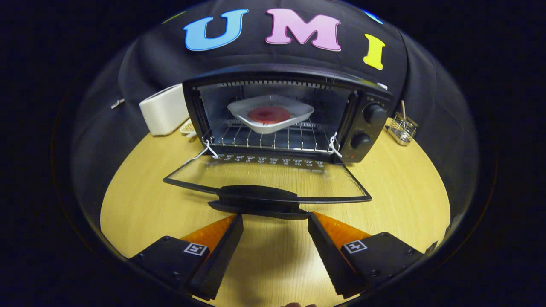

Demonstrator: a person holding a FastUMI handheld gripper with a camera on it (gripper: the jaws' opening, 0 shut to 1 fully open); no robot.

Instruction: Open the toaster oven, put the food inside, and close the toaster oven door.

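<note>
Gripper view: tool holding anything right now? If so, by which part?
Nothing held. The tool is open, its fingers apart just short of the handle of the lowered oven door; neither presses on it.

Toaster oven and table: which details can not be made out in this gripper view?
- Dial markings on the toaster oven: too small.
- Food on the white dish: a red round, kind unclear.
- Wire basket contents: too small.
- Item behind the white appliance: mostly hidden.
- Open gripper: gap below the door handle unclear.

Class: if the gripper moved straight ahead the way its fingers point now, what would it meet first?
Most likely the handle of the open toaster oven door, just ahead of the open gripper. Height is hard to judge, so it might pass under.
</note>
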